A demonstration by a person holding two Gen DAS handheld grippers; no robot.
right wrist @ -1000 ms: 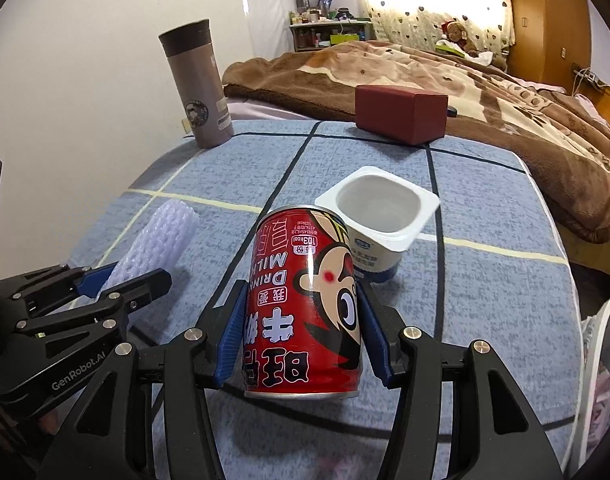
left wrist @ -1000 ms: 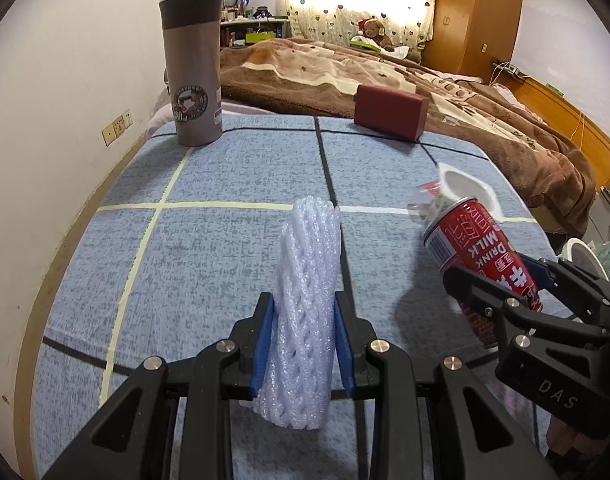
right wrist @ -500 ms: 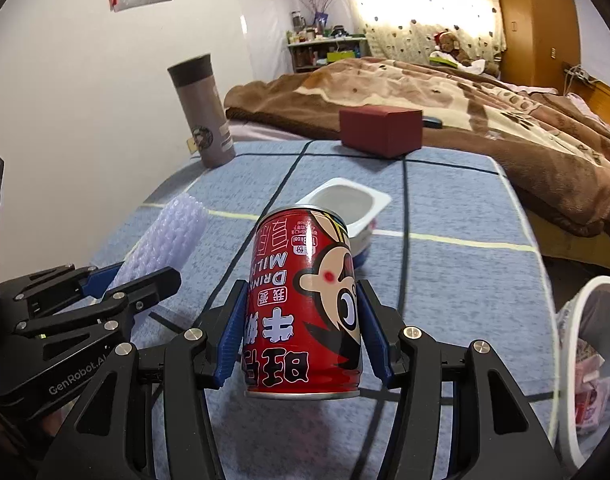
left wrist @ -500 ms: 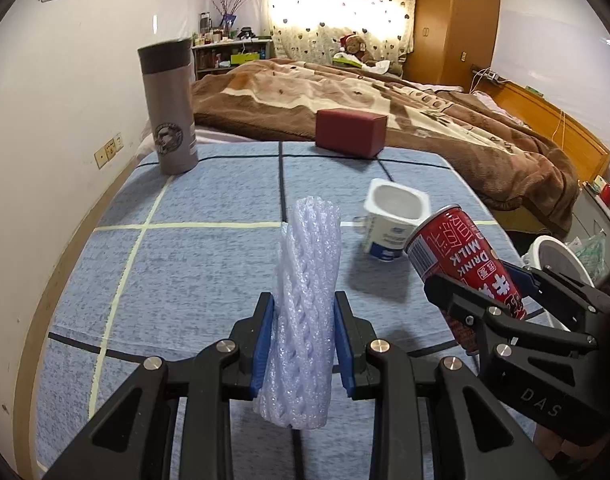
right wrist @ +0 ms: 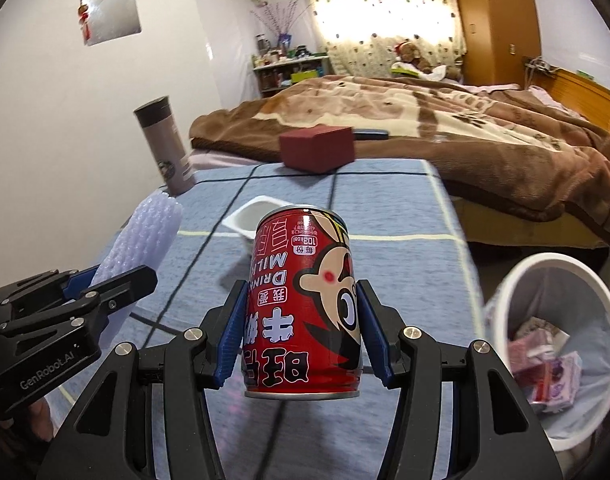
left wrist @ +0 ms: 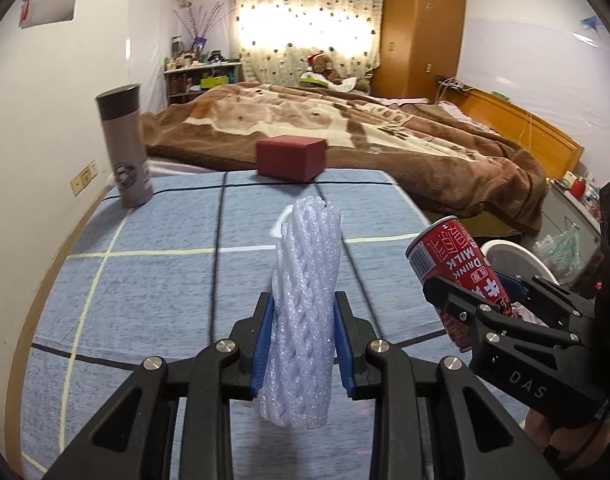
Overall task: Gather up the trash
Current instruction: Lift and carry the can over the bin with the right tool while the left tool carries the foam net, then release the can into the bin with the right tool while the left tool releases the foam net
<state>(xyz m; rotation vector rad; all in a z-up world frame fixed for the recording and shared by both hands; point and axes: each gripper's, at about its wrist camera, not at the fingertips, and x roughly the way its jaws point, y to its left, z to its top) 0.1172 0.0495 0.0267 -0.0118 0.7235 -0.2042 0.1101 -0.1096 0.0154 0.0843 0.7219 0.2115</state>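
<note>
Now both tools sit higher and further back from the blue-grey cloth-covered tabletop (left wrist: 145, 280) than a second ago, so more of the room shows in both wrist views. The left tool (left wrist: 303, 336) is clamped on a white foam mesh sleeve (left wrist: 305, 312), its blue pads pressing the sleeve's lower half on either side while the upper part stands up between them. The right tool (right wrist: 301, 340) grips a red milk-drink can (right wrist: 303, 300) by its sides, with the printing upside down in the right wrist view; in the left wrist view the same can (left wrist: 457, 276) tilts to the left beyond the tabletop's right edge.

The white plastic waste bin (right wrist: 609, 320), only a sliver at the frame edge a second ago, now fills the lower right of the right wrist view, with crumpled pink and white wrappers (right wrist: 545, 364) inside. The can is just left of the bin's rim, not over its opening.

The empty white yoghurt cup (right wrist: 253, 220) stays on the tabletop; it appears behind the can in the right wrist view and is almost wholly hidden by the sleeve in the left wrist view. The grey insulated flask (left wrist: 125, 148) and dark red box (left wrist: 291, 158) stand unmoved at the far edge, in front of the bed's brown blanket (left wrist: 385, 136).
</note>
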